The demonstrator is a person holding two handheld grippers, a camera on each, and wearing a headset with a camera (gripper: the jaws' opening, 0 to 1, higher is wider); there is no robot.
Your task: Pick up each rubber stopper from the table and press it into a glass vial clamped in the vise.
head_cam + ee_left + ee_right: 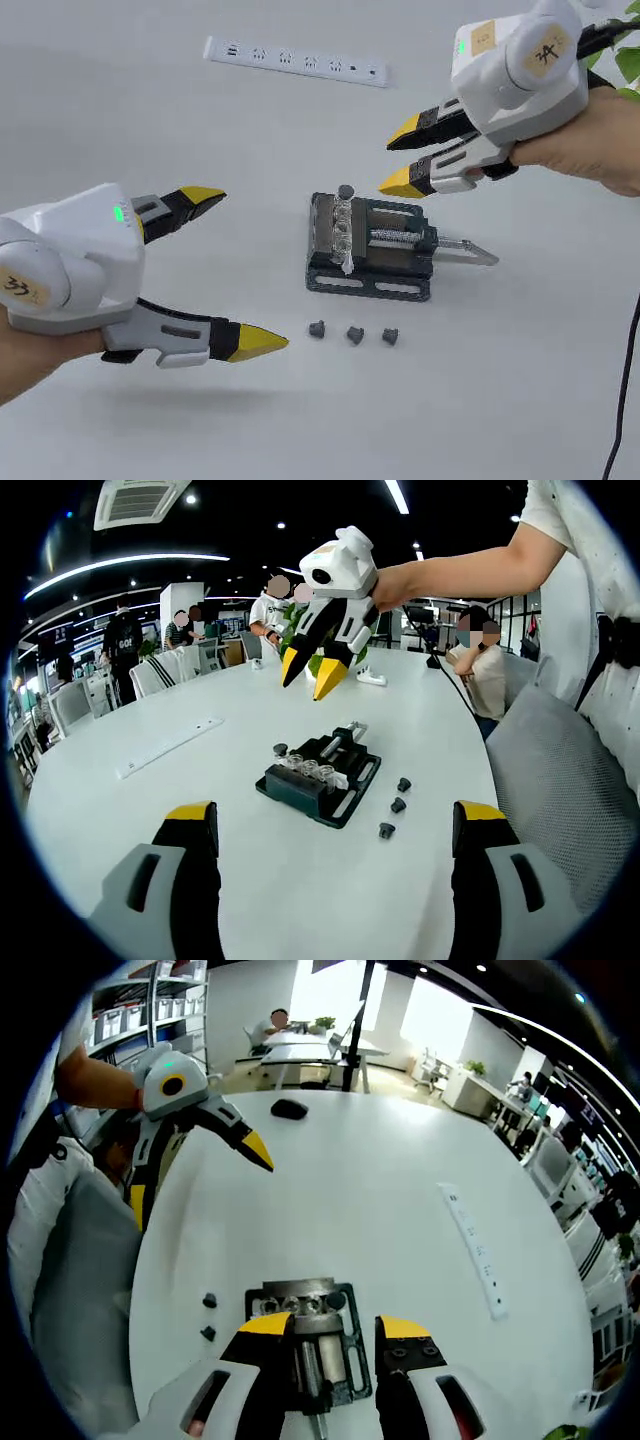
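Stoppers (354, 334) three loose, lower centre, below vise (395, 262); left gripper (250, 270) spread wide, right gripper (388, 168) slightly parted, both empty; risk: off-centre pinch flicks stopper away.

- An open-plan office: a large white oval surface (100, 780) like a meeting table, with a long white power strip (295, 61) lying on it.
- A square ceiling air-conditioning unit (140, 498) and long strip lights (130, 562) overhead.
- White office chairs (152, 675), further desks (300, 1050) with people at them, and tall shelves of storage boxes (160, 1010) stand around.
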